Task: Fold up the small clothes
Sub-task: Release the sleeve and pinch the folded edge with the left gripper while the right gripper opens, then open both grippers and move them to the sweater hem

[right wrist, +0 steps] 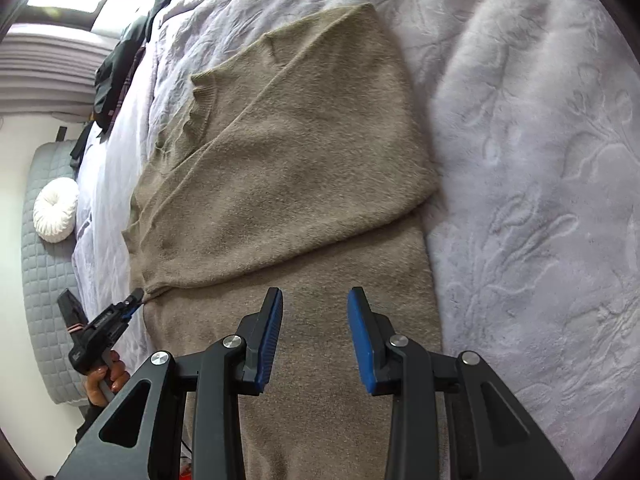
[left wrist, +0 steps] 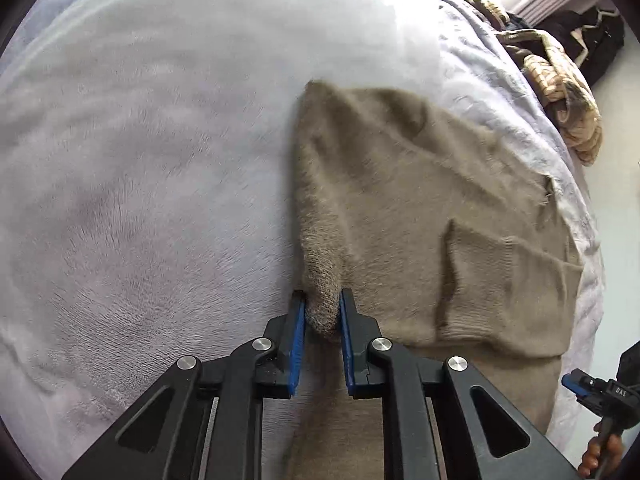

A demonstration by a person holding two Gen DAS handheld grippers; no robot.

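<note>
Lilac plush blanket (right wrist: 540,160) w/ embossed floral relief covers bed; taupe knit sweater (right wrist: 296,160) lies on it, part-folded. Left hand-held gripper (left wrist: 322,312) pinches sweater's folded edge; right hand-held gripper (right wrist: 315,308) hangs over sweater, jaws apart, empty. Beyond: grey quilted mattress (right wrist: 44,280), white round cushion (right wrist: 56,210), dark clothes pile (right wrist: 120,68).

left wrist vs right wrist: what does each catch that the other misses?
Left wrist only: the left tool pinching a fold of the tan sweater, and a beige patterned cloth at the bed edge.

Right wrist only: the right tool open over the sweater with nothing between its pads, the sweater's neckline, a white round cushion.

Both: the sweater on the pale blanket, each tool seen from the other's side.
</note>
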